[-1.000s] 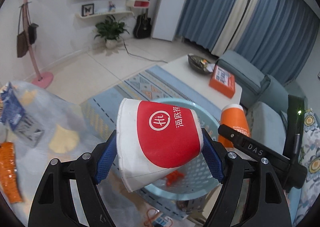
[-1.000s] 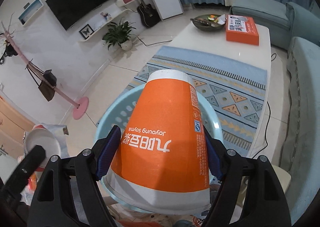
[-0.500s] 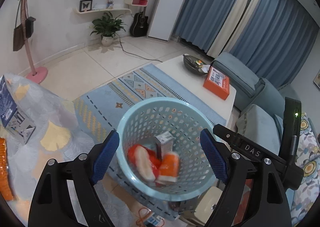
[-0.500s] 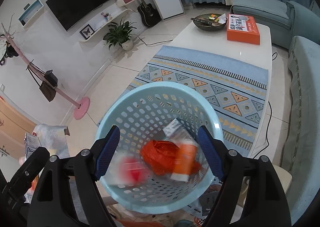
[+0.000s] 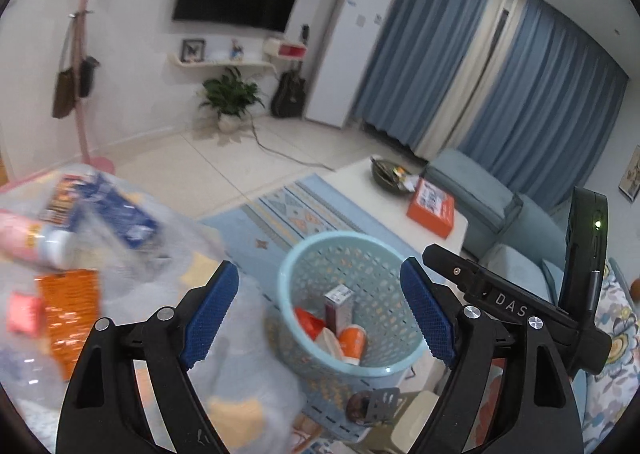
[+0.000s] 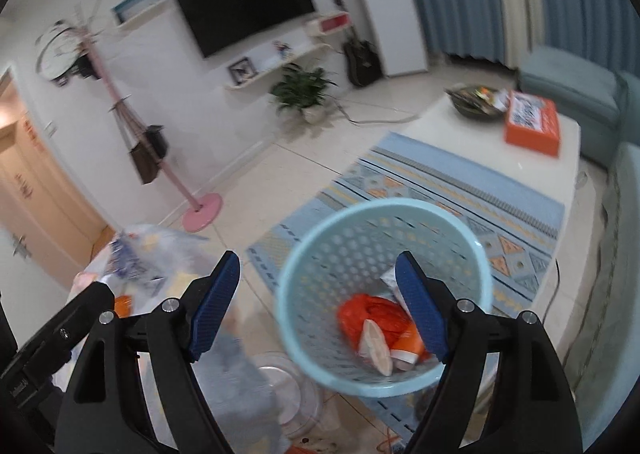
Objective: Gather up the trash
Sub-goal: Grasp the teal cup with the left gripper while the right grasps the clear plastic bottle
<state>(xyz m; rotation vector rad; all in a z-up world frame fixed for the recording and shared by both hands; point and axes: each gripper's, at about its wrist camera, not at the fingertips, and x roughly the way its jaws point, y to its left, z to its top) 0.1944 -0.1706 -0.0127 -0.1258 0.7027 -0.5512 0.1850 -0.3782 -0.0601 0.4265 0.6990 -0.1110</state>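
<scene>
left gripper [image 5: 320,310]: spread, holding nothing | right gripper [image 6: 318,304]: spread, holding nothing; body reads "DAS" | basket [image 6: 308,254]: on rug, below both grippers | orange cup [image 5: 353,340]: inside, leaning, mouth down | white cup [image 6: 374,340]: inside, lying beside it

Your left gripper [image 5: 320,310] is no longer clamping the red-and-white cup [image 5: 309,323]; your right gripper [image 6: 318,308] is no longer clamping the orange cup [image 6: 408,346]. Both jaws are standing wide apart with nothing between them. Both cups are now lying in the blue basket [image 5: 296,266], and both grippers are pulling back and swinging left toward the table's blurred clutter [image 5: 72,238].
</scene>
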